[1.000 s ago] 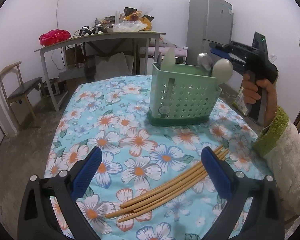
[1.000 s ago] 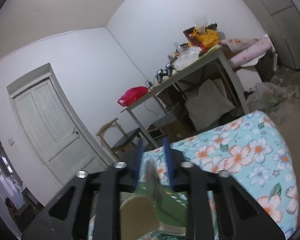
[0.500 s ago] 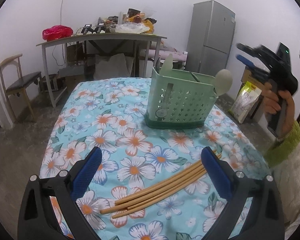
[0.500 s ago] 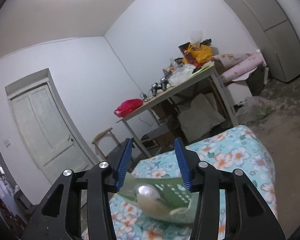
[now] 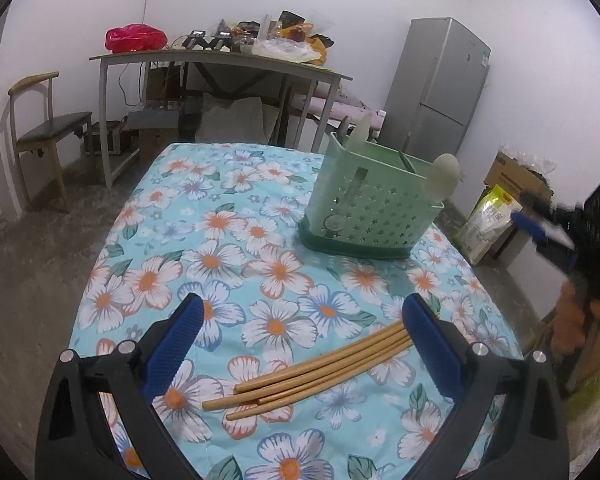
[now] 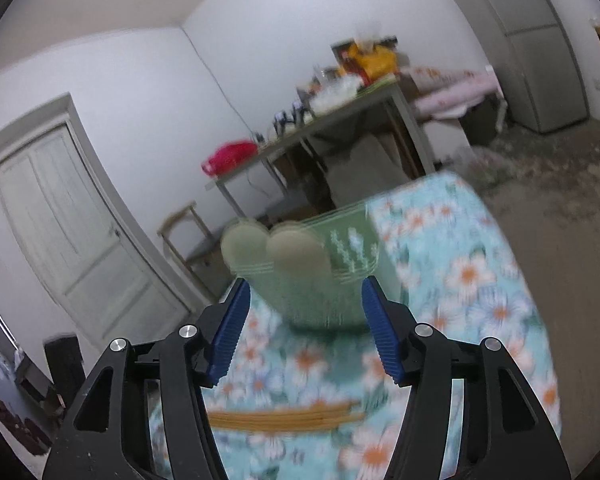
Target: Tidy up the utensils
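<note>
Withdrawing empty from the basket (image 6: 332, 280) ahead, the right gripper (image 6: 304, 332) has just been opening; chopsticks (image 6: 284, 418) below it are awaiting pickup next, seemingly.

Green perforated caddy (image 5: 370, 210) stands upright beyond the fingers (image 5: 172, 350), holding pale spoons (image 5: 444, 176); bamboo chopsticks (image 5: 316, 368) lie bundled between them.

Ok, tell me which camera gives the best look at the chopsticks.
The left wrist view: the chopsticks lie sharp on the floral tablecloth, each stick distinct, one end hidden behind a blue finger. The right wrist view shows them only as a motion-blurred yellow streak.
</note>
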Available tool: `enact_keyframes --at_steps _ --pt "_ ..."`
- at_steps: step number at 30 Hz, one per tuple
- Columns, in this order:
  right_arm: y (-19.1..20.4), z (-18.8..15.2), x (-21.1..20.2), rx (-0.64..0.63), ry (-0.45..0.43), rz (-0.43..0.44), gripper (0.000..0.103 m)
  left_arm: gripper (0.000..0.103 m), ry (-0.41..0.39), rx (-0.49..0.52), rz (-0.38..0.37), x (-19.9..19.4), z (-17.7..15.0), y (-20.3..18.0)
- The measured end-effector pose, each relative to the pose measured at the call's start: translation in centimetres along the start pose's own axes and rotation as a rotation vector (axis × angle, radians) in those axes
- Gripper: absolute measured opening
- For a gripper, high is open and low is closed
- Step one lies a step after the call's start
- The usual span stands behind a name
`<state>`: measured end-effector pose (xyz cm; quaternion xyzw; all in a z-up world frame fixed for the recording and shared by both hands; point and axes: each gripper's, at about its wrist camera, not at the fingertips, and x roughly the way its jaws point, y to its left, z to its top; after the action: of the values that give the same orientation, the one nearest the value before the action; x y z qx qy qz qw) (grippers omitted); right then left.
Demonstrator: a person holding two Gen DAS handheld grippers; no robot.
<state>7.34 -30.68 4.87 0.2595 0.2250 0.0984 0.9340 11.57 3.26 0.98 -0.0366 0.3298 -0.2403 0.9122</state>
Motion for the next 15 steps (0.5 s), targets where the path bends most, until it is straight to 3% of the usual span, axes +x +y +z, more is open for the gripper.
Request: enact_keyframes --at_steps 7,15 --pt "1.8 -4.0 0.8 -0.020 0.095 -0.058 0.058 0.097 0.013 0.010 0.005 0.0 -0.2 0.2" --pt "2.9 -3.3 1.4 -0.075 0.084 -0.099 0.061 0.097 -0.025 0.027 0.014 0.4 1.8 -0.4"
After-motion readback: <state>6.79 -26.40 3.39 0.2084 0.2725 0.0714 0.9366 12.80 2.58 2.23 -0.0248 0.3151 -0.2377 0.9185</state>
